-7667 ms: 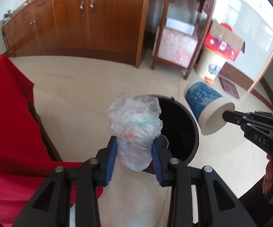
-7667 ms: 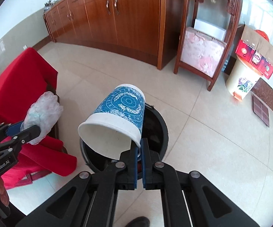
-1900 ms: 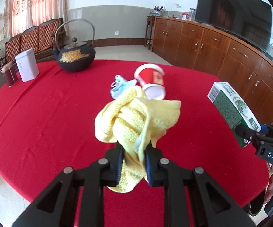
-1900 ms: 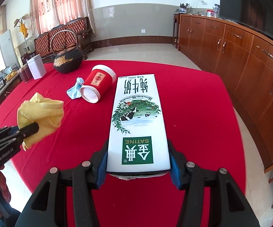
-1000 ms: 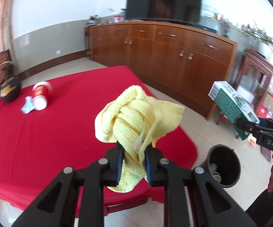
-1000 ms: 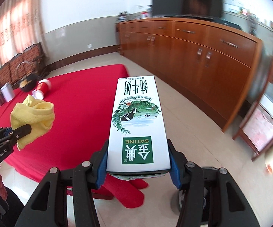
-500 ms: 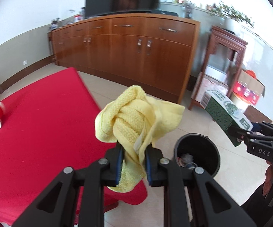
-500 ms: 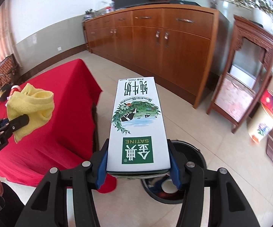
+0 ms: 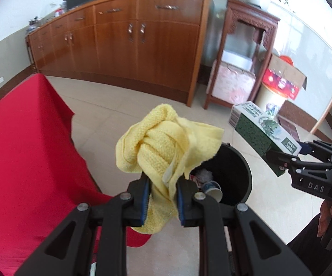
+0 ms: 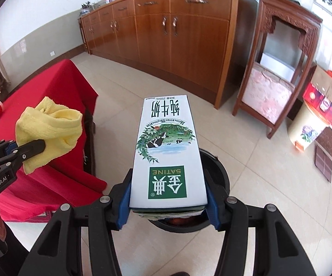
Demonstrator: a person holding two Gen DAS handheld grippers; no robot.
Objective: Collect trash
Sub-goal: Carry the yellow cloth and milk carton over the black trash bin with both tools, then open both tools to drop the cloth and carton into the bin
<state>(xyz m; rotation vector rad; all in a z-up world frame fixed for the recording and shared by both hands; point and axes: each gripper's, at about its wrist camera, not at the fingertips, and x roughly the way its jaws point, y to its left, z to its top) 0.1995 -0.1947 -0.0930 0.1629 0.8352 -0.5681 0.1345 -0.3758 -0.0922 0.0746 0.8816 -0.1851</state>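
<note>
My left gripper [image 9: 161, 197] clamps crumpled yellow knit cloth [image 9: 166, 142]; right gripper [image 10: 168, 204] clamps green-and-white milk carton [image 10: 168, 151]; both undropped, near black round bin [image 9: 239, 174] holding cups.

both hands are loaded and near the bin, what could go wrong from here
1. The milk carton is long and held only at its near end by the right hand-held gripper; released flat, it may bridge or hit the rim of the black bin and fall to the floor.
2. The yellow cloth, clamped in the left hand-held gripper, sits near the bin's edge beside the red tablecloth; it could drape over the rim or land outside.
</note>
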